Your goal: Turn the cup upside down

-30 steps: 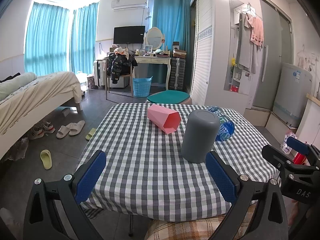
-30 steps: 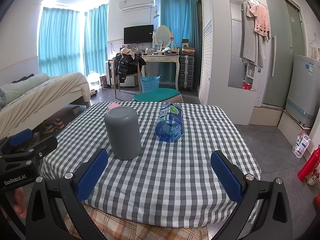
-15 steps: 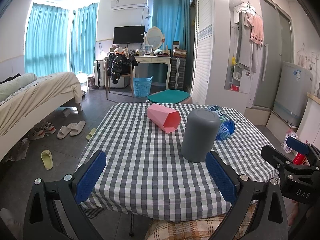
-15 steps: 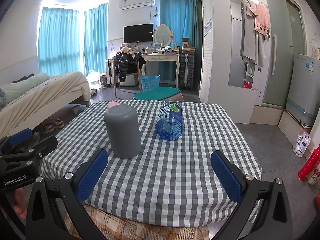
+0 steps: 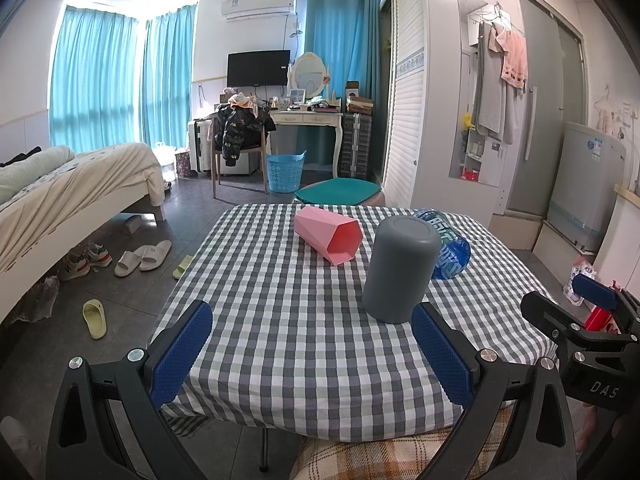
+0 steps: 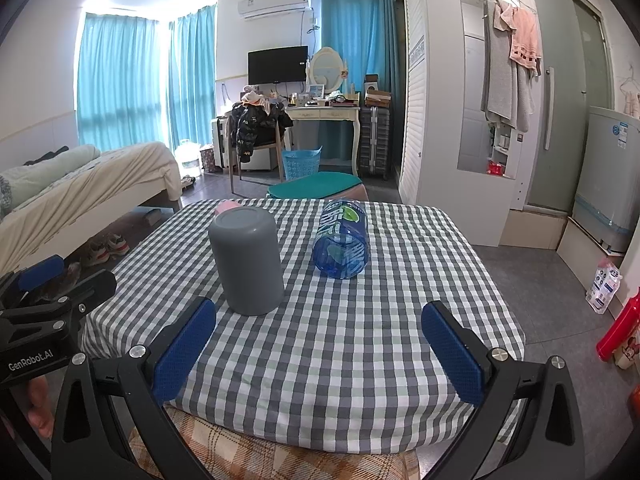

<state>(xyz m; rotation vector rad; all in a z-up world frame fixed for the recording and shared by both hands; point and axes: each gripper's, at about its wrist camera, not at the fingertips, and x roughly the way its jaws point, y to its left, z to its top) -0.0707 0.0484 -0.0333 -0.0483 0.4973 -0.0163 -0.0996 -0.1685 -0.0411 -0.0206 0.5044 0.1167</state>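
Almost nothing has changed: the grey cup (image 5: 400,272) stands mouth-down on the table (image 5: 280,320), as it did a second ago, so the flip looks done. Left gripper (image 5: 312,344) and right gripper (image 6: 318,344) hover spread and empty, the cup at 1 o'clock and 11 o'clock.

A grey cup (image 5: 400,272) stood near on the desk (image 5: 280,320), whose cloth was grey-and-white check. Farther left lay a pink cup (image 5: 330,238); to the right, a blue bottle (image 6: 341,240) with green-and-white label. Both tongs (image 5: 312,354) (image 6: 318,354) had blue pads on black arms.
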